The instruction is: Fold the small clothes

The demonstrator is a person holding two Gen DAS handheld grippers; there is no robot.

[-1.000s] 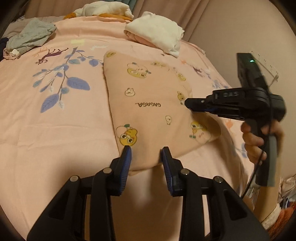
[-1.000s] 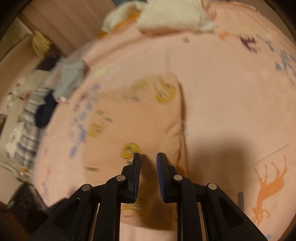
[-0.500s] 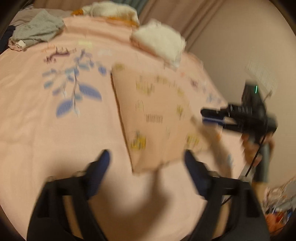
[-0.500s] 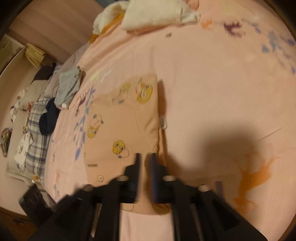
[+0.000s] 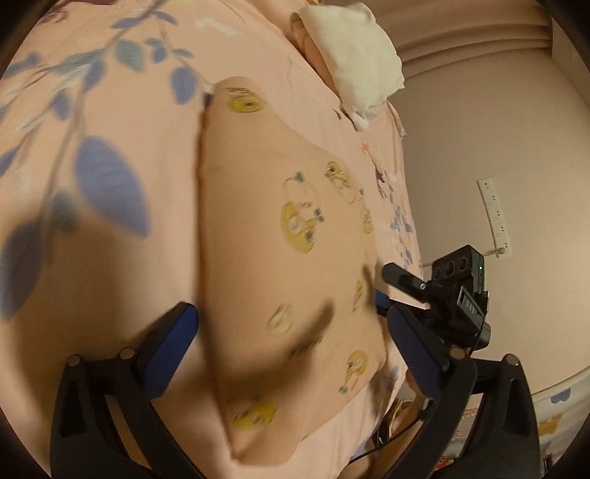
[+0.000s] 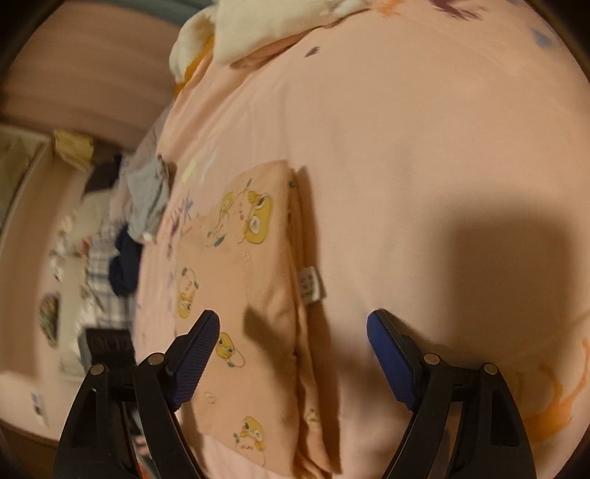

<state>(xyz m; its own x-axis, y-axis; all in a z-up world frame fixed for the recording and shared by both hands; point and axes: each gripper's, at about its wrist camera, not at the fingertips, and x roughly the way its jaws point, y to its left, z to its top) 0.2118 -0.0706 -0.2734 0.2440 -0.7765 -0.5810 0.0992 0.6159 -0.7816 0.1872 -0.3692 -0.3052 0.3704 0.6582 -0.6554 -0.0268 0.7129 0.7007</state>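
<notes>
A folded peach garment (image 5: 287,258) with yellow cartoon prints lies flat on the pink bedsheet (image 5: 110,294). My left gripper (image 5: 291,324) hovers over its near part, jaws opening wide; the pads straddle the cloth without pressing it. My right gripper (image 5: 383,287) shows at the garment's right edge in the left wrist view. In the right wrist view the garment (image 6: 239,294) shows its folded edge and a white care label (image 6: 311,283). The right gripper (image 6: 293,324) is above that edge with jaws opening, and nothing is pinched.
A pile of white folded clothes (image 5: 354,55) sits at the far end of the bed (image 6: 276,22). Grey (image 6: 147,199) and dark blue (image 6: 125,265) garments lie at the bed's left side. A wall with a power strip (image 5: 496,217) stands beyond the bed's right edge.
Both grippers' jaws have spread from nearly shut to wide. The left gripper has swung and rolled closer over the garment. The right gripper has drawn in along the folded edge.
</notes>
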